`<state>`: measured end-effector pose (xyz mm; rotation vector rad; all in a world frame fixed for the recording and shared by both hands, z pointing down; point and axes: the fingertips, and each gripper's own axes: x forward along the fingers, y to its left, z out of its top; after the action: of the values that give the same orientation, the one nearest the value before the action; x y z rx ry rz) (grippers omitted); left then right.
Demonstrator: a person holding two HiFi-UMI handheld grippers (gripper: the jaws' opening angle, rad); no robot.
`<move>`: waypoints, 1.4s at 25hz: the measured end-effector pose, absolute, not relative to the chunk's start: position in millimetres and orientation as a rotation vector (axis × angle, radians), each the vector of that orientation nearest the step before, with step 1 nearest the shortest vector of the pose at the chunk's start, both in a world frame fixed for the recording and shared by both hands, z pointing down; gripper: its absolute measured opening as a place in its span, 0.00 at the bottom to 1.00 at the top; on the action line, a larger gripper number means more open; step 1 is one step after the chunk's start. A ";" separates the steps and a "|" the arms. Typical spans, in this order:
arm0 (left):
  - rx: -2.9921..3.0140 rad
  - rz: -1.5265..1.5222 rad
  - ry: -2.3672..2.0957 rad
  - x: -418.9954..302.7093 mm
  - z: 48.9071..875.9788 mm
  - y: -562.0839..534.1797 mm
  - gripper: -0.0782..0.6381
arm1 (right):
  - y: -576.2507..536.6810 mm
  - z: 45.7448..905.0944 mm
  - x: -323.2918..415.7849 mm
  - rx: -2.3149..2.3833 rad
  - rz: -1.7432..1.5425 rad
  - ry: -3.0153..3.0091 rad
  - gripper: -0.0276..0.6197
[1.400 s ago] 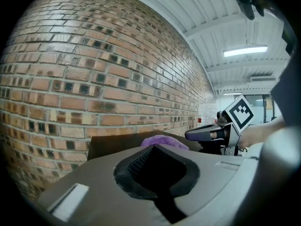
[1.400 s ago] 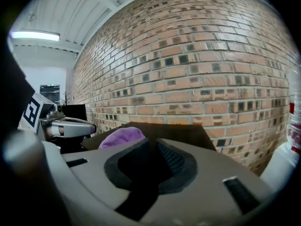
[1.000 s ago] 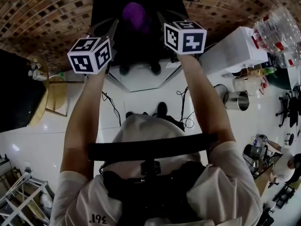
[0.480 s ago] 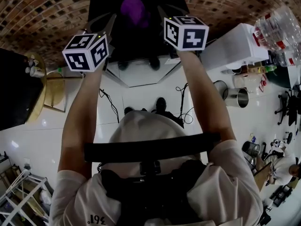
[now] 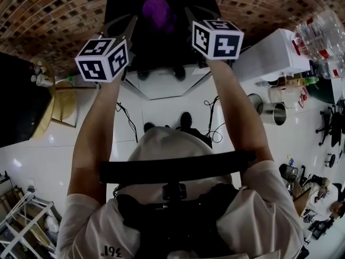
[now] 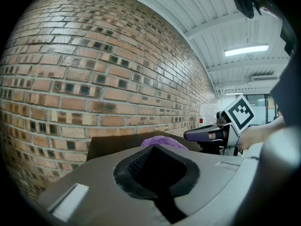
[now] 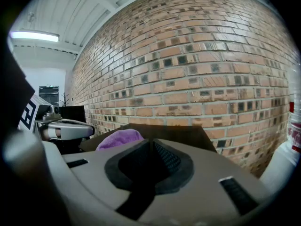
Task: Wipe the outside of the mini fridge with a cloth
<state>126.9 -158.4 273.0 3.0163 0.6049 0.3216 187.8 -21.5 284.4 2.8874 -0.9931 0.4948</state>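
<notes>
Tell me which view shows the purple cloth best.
The head view: the purple cloth shows whole, bunched on top of the black mini fridge. The left gripper view shows only a thin strip of it above the shut jaws in front. The right gripper view shows more, and brighter, but its lower part is hidden the same way.

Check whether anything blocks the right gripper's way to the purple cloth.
Nothing visible does. The purple cloth lies in the open on top of the black mini fridge, just ahead and to the left of the right gripper, whose jaws are shut and empty.
</notes>
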 end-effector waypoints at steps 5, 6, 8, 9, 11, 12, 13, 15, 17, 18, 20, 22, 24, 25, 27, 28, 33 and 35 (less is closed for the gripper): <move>3.016 0.322 0.605 127.1 272.7 -158.7 0.11 | -21.1 285.4 188.8 2.884 0.505 -0.985 0.09; 3.016 0.323 0.605 127.1 272.9 -158.6 0.11 | -21.0 285.6 189.2 2.882 0.505 -0.983 0.09; 3.016 0.324 0.605 126.9 274.0 -158.2 0.11 | -21.0 286.4 189.1 2.878 0.505 -0.984 0.09; 3.015 0.324 0.605 126.7 274.3 -158.1 0.11 | -20.9 287.1 188.8 2.878 0.508 -0.984 0.09; 3.016 0.323 0.606 126.9 274.3 -158.3 0.11 | -20.4 288.3 189.1 2.881 0.515 -0.979 0.09; 3.016 0.322 0.606 127.0 274.2 -158.4 0.11 | -20.1 288.6 189.4 2.882 0.517 -0.976 0.09; 3.015 0.322 0.606 127.1 274.3 -158.4 0.11 | -19.8 288.9 189.7 2.883 0.519 -0.973 0.08; 3.015 0.324 0.606 126.9 274.4 -158.6 0.11 | -19.7 289.3 189.8 2.884 0.520 -0.970 0.08; 3.016 0.325 0.606 126.8 273.7 -158.7 0.11 | -20.0 288.7 189.9 2.884 0.518 -0.971 0.08; 3.016 0.325 0.606 126.9 273.3 -158.5 0.11 | -19.8 288.1 190.1 2.885 0.516 -0.970 0.08; 3.015 0.324 0.606 127.0 273.1 -158.2 0.11 | -19.6 287.5 190.3 2.885 0.515 -0.970 0.08; 3.015 0.324 0.604 126.6 273.4 -158.6 0.11 | -20.9 287.0 190.1 2.883 0.509 -0.975 0.08; 3.016 0.324 0.604 126.7 273.5 -158.8 0.11 | -21.5 286.6 190.2 2.880 0.506 -0.979 0.08; 3.016 0.323 0.604 126.9 273.3 -158.5 0.11 | -21.3 286.6 190.4 2.879 0.507 -0.979 0.08; 3.016 0.323 0.604 127.0 273.0 -158.2 0.11 | -21.2 287.1 190.5 2.874 0.513 -0.980 0.08; 3.016 0.324 0.603 126.9 272.9 -158.2 0.11 | -21.2 287.9 190.5 2.871 0.519 -0.981 0.08; 3.016 0.323 0.606 126.8 272.5 -157.6 0.11 | -20.7 287.7 190.1 2.866 0.521 -0.980 0.08; 3.016 0.324 0.606 126.7 272.8 -158.0 0.11 | -21.4 287.9 190.2 2.866 0.520 -0.982 0.08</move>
<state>126.7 -158.0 272.8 3.0156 0.6065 0.3235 190.2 -21.4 287.9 2.8656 -0.9819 0.5199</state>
